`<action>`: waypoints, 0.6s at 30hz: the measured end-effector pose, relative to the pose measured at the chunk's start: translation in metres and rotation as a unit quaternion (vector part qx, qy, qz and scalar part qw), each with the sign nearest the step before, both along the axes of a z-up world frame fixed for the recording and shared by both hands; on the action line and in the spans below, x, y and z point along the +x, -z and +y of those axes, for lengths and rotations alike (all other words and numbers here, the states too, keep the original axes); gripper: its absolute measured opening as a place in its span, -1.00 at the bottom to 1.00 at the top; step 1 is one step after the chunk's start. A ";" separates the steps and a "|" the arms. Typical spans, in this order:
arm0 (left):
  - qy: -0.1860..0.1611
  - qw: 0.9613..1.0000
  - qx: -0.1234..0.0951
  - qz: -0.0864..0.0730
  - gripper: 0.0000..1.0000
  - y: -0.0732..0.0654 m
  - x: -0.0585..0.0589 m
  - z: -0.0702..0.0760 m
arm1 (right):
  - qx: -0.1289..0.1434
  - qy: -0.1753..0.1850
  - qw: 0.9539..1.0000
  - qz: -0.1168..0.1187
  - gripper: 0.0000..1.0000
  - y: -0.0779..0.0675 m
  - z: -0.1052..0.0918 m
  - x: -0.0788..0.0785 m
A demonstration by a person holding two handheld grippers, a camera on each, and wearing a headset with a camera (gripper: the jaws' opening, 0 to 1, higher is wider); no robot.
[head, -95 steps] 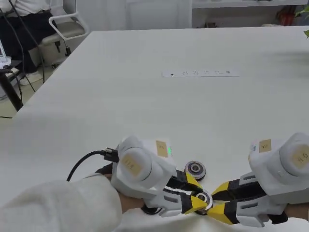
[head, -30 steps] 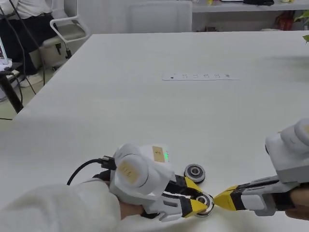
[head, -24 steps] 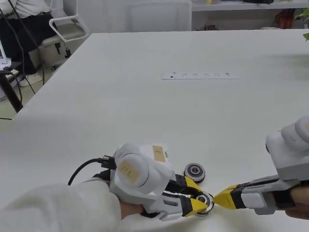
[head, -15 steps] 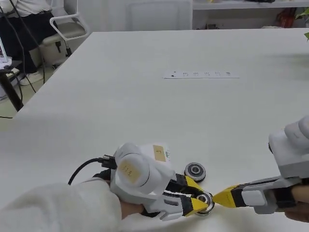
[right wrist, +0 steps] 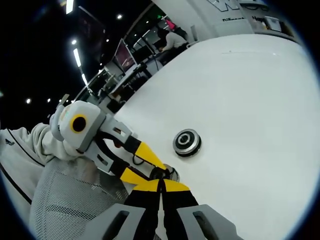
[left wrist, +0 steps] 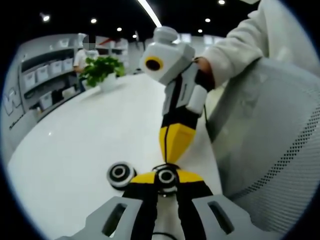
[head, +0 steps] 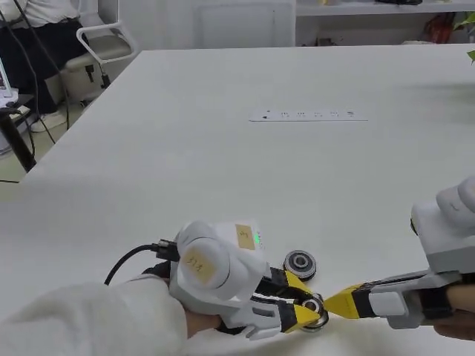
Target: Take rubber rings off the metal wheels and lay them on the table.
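At the left of the head view a pale sleeve and a black cable lead to the left gripper, which lies low over the near edge of the white table. Its yellow-tipped jaws are closed a small way apart around a metal wheel, clamping it on both sides; the left gripper view shows the wheel seated between the two tips. Just beyond it, apart from both grippers, a second wheel lies flat on the table, its dark rubber ring around a shiny hub. From the right comes the right gripper, its jaws pressed together to a point that meets the rim of the held wheel. Whether that point has pinched the ring cannot be told. Far across the table lies a white power strip.
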State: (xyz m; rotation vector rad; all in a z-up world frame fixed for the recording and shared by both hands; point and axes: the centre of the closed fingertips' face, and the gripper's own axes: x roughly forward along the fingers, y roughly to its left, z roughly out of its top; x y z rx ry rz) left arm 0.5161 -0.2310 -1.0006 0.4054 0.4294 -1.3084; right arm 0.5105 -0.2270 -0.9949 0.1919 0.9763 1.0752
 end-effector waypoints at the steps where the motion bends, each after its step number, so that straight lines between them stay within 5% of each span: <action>1: 0.000 1.000 0.000 0.000 -0.72 0.000 0.000 0.000 | 0.000 -0.002 1.000 -0.002 -1.00 0.000 0.000 0.000; 8: -0.001 1.000 0.000 0.000 -0.72 0.000 0.000 0.000 | 0.001 -0.011 1.000 -0.014 -1.00 -0.002 0.002 0.000; 18: -0.004 1.000 -0.002 0.003 -0.72 0.000 0.000 0.000 | 0.028 0.005 1.000 0.006 -1.00 -0.006 0.002 0.002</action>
